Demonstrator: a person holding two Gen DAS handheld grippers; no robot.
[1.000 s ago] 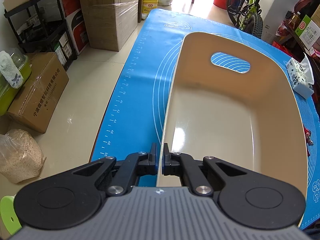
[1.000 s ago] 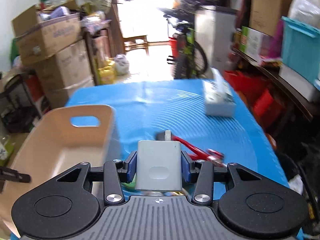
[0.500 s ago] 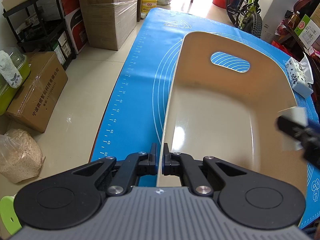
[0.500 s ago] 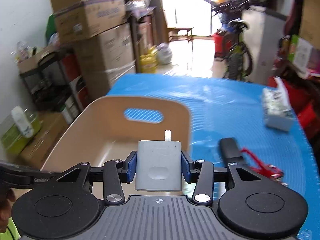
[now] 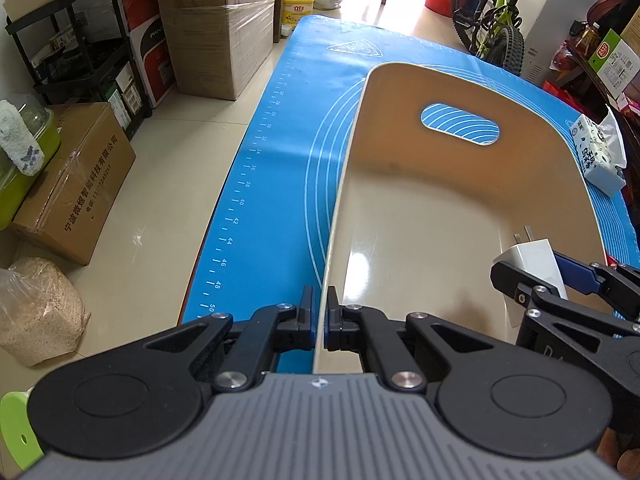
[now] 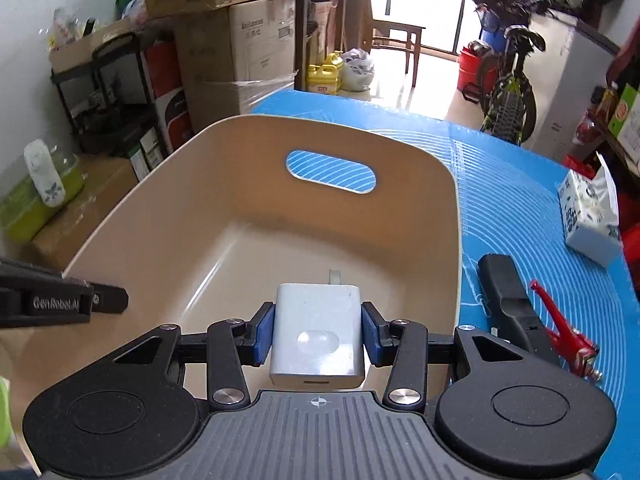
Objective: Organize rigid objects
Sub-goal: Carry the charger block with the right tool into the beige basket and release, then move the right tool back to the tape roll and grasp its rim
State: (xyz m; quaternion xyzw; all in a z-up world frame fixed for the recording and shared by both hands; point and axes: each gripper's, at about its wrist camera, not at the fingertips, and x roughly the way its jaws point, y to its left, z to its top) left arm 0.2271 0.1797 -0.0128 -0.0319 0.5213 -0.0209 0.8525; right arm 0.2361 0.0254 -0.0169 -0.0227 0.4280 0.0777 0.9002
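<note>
- Right up front, left gripper (image 5: 320, 316) pinched tight on the near-left rim of the beige bin (image 5: 452, 184), one pad inside the wall, one outside.
- Right gripper (image 6: 318, 334) clamped on a white charger (image 6: 318, 336), blue pads flat on both sides, prongs pointing fwd.
- Charger hangs over the bin's near end, inside the rim line, above the bin floor; can't tell if it touches.
- From the left cam the charger (image 5: 532, 260) shows at the bin's right side w/ the right gripper (image 5: 536, 268) around it.
- Bin sits on a blue mat (image 6: 520, 168), nothing seen lying on its floor, handle slot in the far wall.
- Just right of the bin, on the mat: black block-shaped item (image 6: 504, 292), and beside that a red tool (image 6: 564, 328), touching or nearly so.
- Further right, tissue pack (image 6: 588, 220), well apart from the bin.
- Beyond the table: stacked cardboard boxes (image 6: 256, 52), yellow jugs (image 6: 324, 76), a bike (image 6: 508, 92).
</note>
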